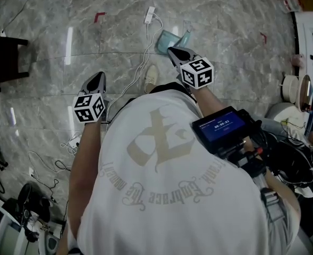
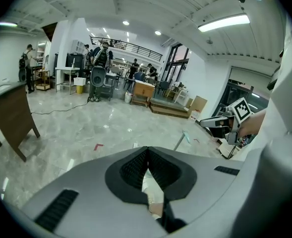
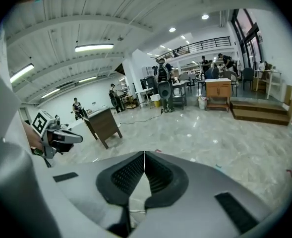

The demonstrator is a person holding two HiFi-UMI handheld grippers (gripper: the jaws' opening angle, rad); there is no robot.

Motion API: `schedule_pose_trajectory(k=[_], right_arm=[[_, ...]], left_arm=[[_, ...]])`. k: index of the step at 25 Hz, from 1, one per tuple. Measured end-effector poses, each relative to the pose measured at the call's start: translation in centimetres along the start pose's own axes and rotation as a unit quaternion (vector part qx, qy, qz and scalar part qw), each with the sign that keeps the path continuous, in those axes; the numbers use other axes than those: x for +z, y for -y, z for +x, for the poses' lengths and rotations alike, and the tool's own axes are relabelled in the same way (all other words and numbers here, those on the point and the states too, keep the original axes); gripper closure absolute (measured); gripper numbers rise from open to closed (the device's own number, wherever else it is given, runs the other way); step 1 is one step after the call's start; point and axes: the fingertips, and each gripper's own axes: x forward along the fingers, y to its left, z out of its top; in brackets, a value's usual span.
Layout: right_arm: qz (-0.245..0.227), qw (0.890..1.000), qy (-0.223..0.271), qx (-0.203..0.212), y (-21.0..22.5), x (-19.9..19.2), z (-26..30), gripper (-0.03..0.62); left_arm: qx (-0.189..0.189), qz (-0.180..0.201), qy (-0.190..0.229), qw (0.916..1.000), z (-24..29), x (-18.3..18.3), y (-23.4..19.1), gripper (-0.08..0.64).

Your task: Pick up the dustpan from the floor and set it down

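A teal dustpan lies on the grey marble floor, its handle sticking up; in the left gripper view the handle shows as a thin teal stick. My right gripper hangs just short of the pan's near edge, its jaws closed together with nothing between them. My left gripper is well to the left of the pan over bare floor, jaws also closed and empty. Each gripper shows in the other's view: the right gripper and the left gripper.
White cables and a power strip run across the floor beside the dustpan. A shoe stands between the grippers. A dark table is at left, and gear and boxes at right. Red tape marks dot the floor.
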Motion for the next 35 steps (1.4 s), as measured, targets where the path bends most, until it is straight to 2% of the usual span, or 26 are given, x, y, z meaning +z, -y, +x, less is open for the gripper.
schedule_pose_trajectory(k=[5,10,15,18,20,27,31,35], right_arm=[[0.035,0.998,-0.018,-0.050,4.7,-1.3,0.2,0.574],[0.065,0.995,-0.035,-0.074,11.2,-2.1,1.3,0.574],[0.090,0.990,-0.036,-0.099,12.2,-2.6,1.4,0.570],[0.100,0.988,-0.038,-0.112,12.7,-3.2,1.4,0.485],[0.113,0.985,-0.040,-0.123,13.1,-3.5,1.5,0.455],[0.172,0.972,-0.063,-0.149,14.3,-5.1,2.2,0.343],[0.206,0.957,-0.074,-0.188,16.1,-6.1,1.7,0.331],[0.247,0.944,-0.084,-0.204,17.7,-7.1,1.8,0.325]], left_arm=[[-0.008,0.011,-0.011,0.9999,2.1,1.9,0.9,0.548],[-0.011,0.017,-0.033,0.9993,6.9,4.0,2.9,0.548],[-0.007,0.023,-0.044,0.9987,6.9,4.4,2.9,0.548],[0.000,0.026,-0.041,0.9988,6.8,5.0,2.7,0.548],[0.006,0.026,-0.037,0.9989,6.9,5.7,2.4,0.548],[0.012,0.035,-0.033,0.9988,6.0,7.4,2.8,0.548],[0.015,0.036,-0.035,0.9986,5.3,7.4,3.2,0.548],[0.018,0.047,-0.035,0.9981,4.3,8.4,2.8,0.548]])
